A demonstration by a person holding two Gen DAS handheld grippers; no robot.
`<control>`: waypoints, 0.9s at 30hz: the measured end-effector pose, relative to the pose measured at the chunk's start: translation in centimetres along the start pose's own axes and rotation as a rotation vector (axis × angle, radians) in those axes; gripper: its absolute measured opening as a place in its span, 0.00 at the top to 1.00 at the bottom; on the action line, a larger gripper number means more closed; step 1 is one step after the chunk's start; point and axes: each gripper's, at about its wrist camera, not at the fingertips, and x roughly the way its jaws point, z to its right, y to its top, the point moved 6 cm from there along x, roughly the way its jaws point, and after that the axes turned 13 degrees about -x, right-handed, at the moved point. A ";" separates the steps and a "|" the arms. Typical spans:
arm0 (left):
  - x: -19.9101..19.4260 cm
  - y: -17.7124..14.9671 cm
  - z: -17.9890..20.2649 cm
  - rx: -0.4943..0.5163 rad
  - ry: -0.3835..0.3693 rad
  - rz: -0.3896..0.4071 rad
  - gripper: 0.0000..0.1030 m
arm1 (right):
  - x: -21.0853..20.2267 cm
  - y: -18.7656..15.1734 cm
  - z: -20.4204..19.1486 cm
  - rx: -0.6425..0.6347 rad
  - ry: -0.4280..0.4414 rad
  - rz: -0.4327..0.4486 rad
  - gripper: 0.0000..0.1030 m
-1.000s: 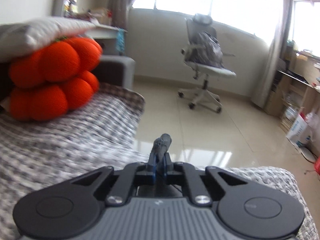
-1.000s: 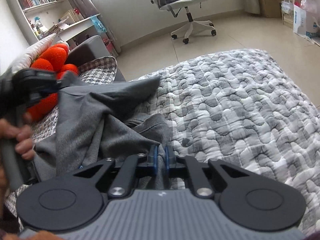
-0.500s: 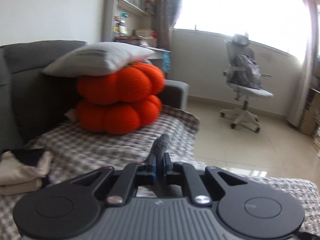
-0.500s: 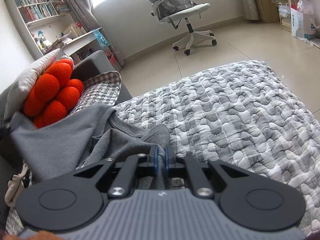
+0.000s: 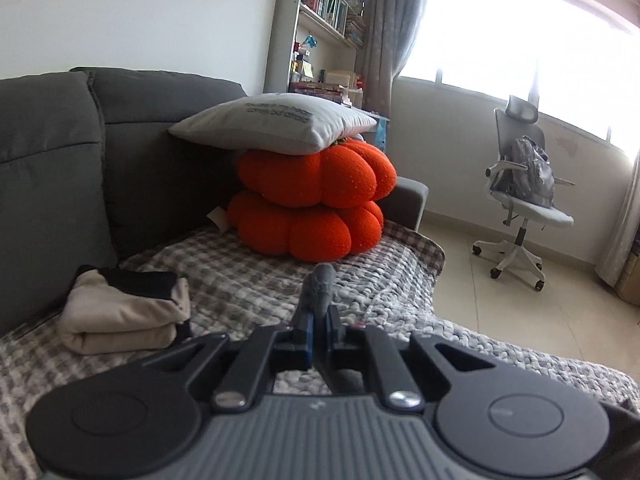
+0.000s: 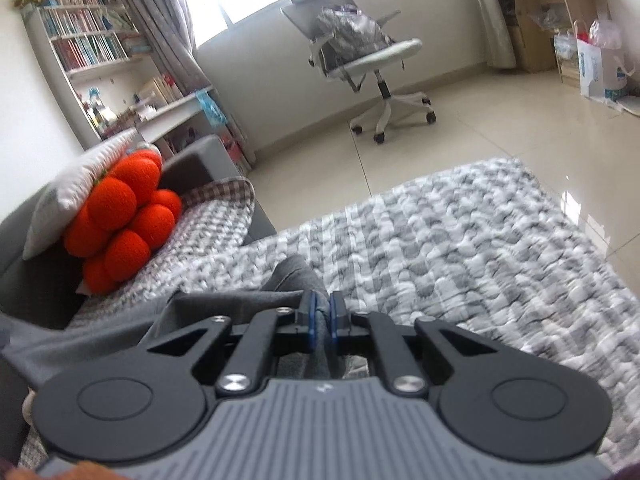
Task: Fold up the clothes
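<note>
Left gripper (image 5: 318, 330) swung toward sofa (image 5: 52, 168), both jaws clamping grey garment (image 6: 240, 304), folded clothes (image 5: 124, 316) nearby

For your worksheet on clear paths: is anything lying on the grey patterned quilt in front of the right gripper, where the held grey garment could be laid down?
Nothing visible: the right gripper pinches the grey garment, and the quilt ahead lies bare.

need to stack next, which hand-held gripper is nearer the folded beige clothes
Left. The left hand-held gripper is just right of the folded beige clothes; the right hand-held gripper faces the quilt, with the clothes out of its view.
</note>
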 end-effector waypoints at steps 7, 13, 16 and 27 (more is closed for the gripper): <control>-3.9 -0.4 -3.6 -0.021 -0.023 0.006 0.95 | -3.7 0.8 0.2 0.037 0.073 0.060 0.93; -5.9 -2.4 -6.4 -0.034 -0.040 -0.058 0.95 | -5.3 0.3 -1.1 -0.032 0.069 0.045 0.93; -6.4 -4.6 -7.9 -0.017 -0.029 -0.106 0.95 | -5.3 -0.7 -1.8 -0.099 0.060 0.000 0.93; -5.2 -12.0 -11.7 -0.002 0.000 -0.285 0.94 | -4.2 -4.9 -1.2 -0.225 0.035 -0.155 0.93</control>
